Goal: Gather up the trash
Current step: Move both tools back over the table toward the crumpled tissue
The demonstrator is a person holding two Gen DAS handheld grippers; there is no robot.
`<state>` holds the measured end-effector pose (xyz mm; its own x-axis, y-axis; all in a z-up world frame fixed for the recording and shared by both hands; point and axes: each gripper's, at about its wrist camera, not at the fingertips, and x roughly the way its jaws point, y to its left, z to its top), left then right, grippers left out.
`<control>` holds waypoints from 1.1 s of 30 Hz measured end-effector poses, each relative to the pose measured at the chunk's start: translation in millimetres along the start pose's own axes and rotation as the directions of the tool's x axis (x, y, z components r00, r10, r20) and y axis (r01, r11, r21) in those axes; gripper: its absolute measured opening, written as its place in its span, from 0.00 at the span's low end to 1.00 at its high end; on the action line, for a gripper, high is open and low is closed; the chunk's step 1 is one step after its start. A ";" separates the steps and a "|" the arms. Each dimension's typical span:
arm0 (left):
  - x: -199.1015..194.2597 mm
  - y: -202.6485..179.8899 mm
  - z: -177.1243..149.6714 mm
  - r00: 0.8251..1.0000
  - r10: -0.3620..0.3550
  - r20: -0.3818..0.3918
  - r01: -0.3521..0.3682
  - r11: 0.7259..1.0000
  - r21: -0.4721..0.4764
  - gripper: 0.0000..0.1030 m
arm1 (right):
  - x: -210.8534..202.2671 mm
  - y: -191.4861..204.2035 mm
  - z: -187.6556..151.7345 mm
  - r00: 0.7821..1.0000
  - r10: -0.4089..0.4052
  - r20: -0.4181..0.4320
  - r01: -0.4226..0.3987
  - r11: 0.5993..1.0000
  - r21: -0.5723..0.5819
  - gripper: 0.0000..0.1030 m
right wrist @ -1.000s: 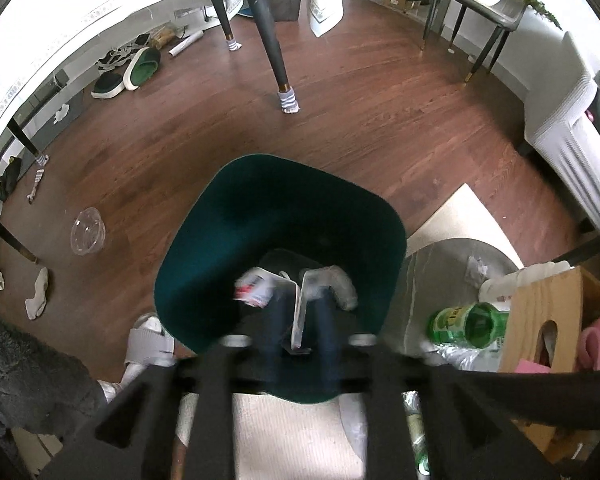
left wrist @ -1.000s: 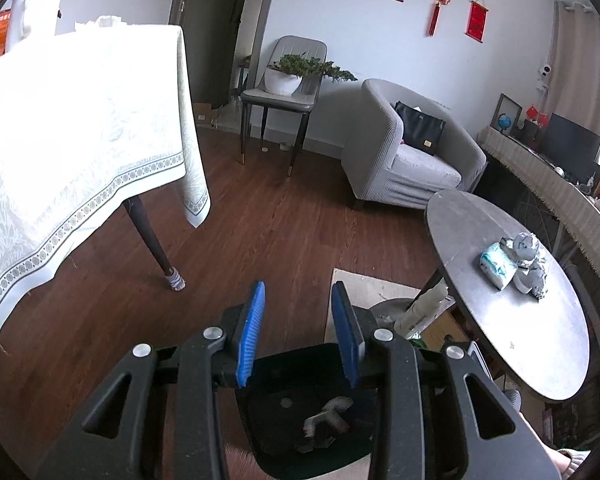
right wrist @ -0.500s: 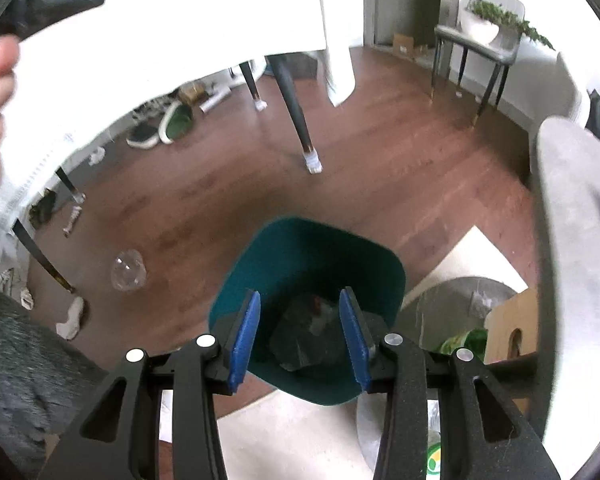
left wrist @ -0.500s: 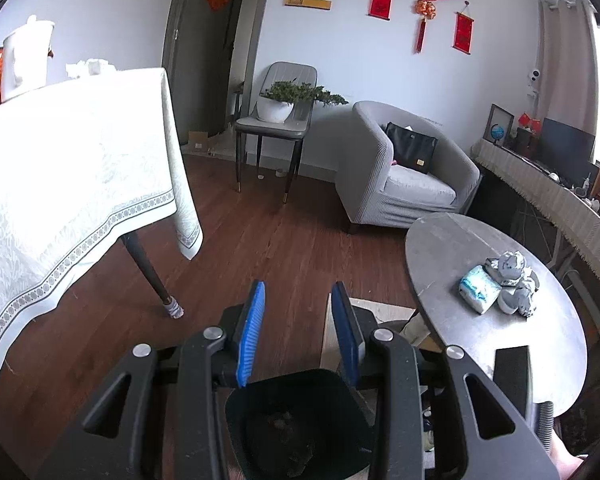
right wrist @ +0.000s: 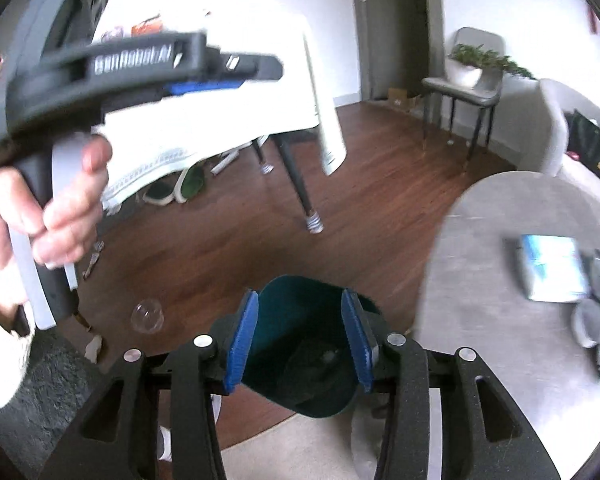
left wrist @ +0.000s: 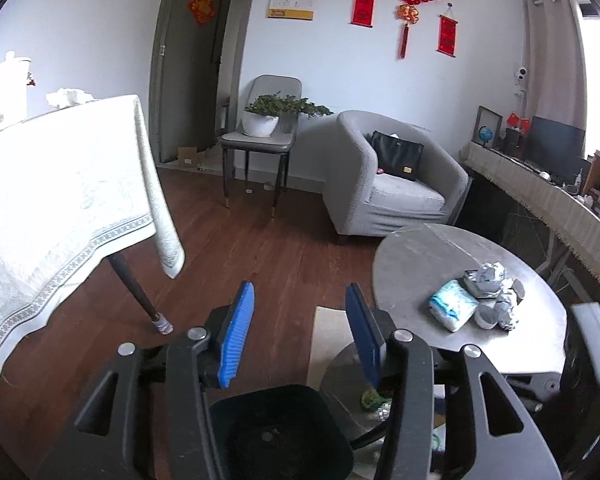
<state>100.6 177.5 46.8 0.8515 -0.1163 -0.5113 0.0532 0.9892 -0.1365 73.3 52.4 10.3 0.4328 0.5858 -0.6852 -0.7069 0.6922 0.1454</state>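
The left gripper [left wrist: 300, 328] points slightly downward over the dark green bin [left wrist: 280, 432]; its jaws are opening, with nothing between them. The right gripper [right wrist: 300, 336] tilts down above the same bin, jaws opening and empty. The bin stands upright on the floor, mouth upward. Crumpled trash [left wrist: 488, 292] lies on the round table [left wrist: 420, 264], long axis across it.

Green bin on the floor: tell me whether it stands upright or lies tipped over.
Upright. In the right wrist view the green bin stands on the wooden floor with its open mouth facing up; its inside is too dark to judge.
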 end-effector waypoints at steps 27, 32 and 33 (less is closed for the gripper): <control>59.9 -96.3 -0.1 0.978 -0.182 -0.102 0.198 0.963 0.183 0.85 | -73.3 -148.2 -6.7 0.925 -0.363 0.117 0.328 0.914 0.239 0.72; 73.1 -114.0 -5.7 0.968 -0.212 -0.132 0.239 0.942 0.236 0.86 | -79.7 -165.8 -9.9 0.917 -0.381 0.120 0.334 0.896 0.292 0.77; 74.8 -116.7 -6.8 0.965 -0.222 -0.139 0.251 0.937 0.244 0.89 | -79.6 -169.2 -10.3 0.917 -0.381 0.118 0.333 0.893 0.303 0.77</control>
<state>154.5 52.7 18.7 0.7372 -0.3441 -0.5815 0.3905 0.9193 -0.0488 152.7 -115.7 32.9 0.7323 0.3226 -0.5997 -0.3180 0.9407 0.1178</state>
